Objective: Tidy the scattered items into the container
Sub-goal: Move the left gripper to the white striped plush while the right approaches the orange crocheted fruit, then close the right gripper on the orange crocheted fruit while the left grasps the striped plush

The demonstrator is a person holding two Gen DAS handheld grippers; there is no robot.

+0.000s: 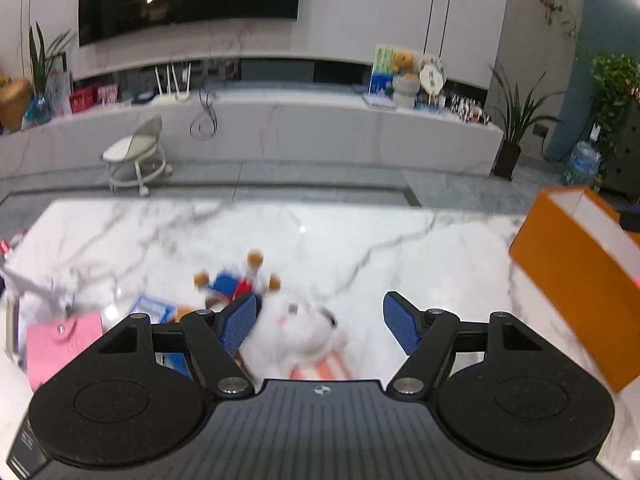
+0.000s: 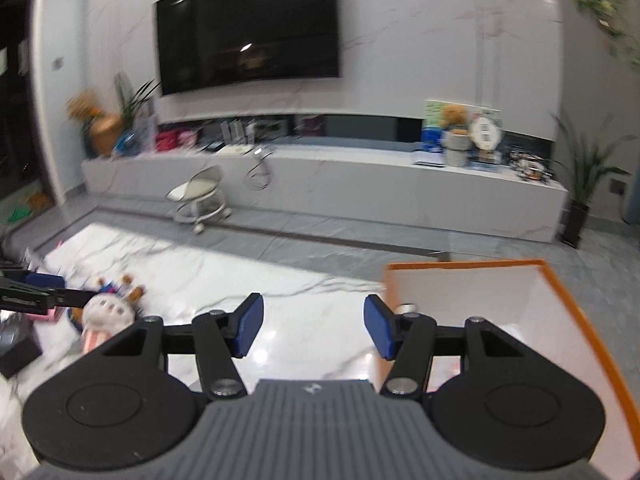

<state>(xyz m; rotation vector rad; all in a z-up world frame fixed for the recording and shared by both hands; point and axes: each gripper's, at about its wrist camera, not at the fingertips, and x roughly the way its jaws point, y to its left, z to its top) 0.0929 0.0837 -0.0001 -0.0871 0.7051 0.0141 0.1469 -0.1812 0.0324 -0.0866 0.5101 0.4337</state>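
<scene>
My left gripper (image 1: 320, 322) is open above a white plush toy (image 1: 304, 328) with a striped pink body that lies on the marble table (image 1: 360, 240). A small doll in blue and red (image 1: 234, 282) lies just beyond it. A pink card (image 1: 60, 344) and a blue packet (image 1: 154, 308) lie to the left. The orange box (image 1: 576, 280) stands at the right. My right gripper (image 2: 314, 326) is open and empty at the orange box's (image 2: 520, 320) left edge. The white plush (image 2: 106, 314) and doll (image 2: 120, 284) show far left, with the left gripper (image 2: 36, 294) over them.
A black box (image 2: 18, 354) sits at the table's left edge. Beyond the table are grey floor, a small white stool (image 1: 136, 156), a long TV bench (image 1: 280, 120) with clutter, a wall TV (image 2: 248, 28) and potted plants (image 1: 516, 120).
</scene>
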